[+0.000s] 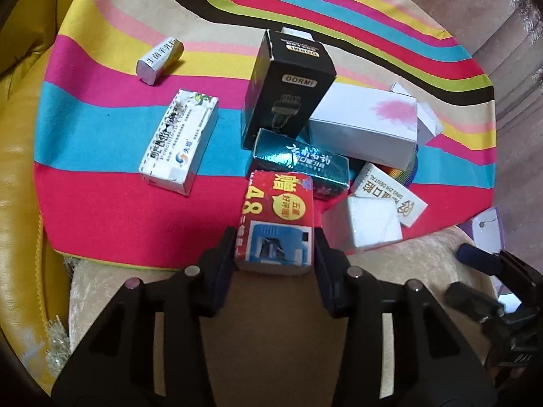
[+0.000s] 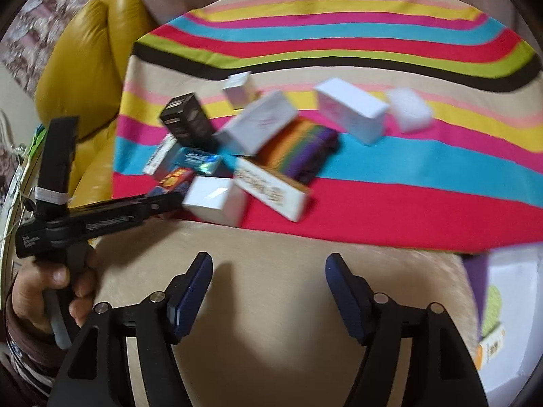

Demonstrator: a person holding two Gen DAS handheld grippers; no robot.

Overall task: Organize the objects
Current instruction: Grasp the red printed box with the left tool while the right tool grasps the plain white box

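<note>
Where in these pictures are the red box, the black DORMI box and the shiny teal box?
red box [image 1: 276,224]: left wrist view, on its printed top face.
black DORMI box [image 1: 288,98]: left wrist view, on its front face under the label.
shiny teal box [image 1: 302,161]: left wrist view, on its lettered top face.

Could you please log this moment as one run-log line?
left tongs: straddling red box, contact unclear | right tongs: open, empty | other boxes: on striped cloth

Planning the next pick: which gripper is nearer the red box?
Left. The left gripper straddles the red box; the right gripper hangs open over beige cushion, clear of it.
</note>
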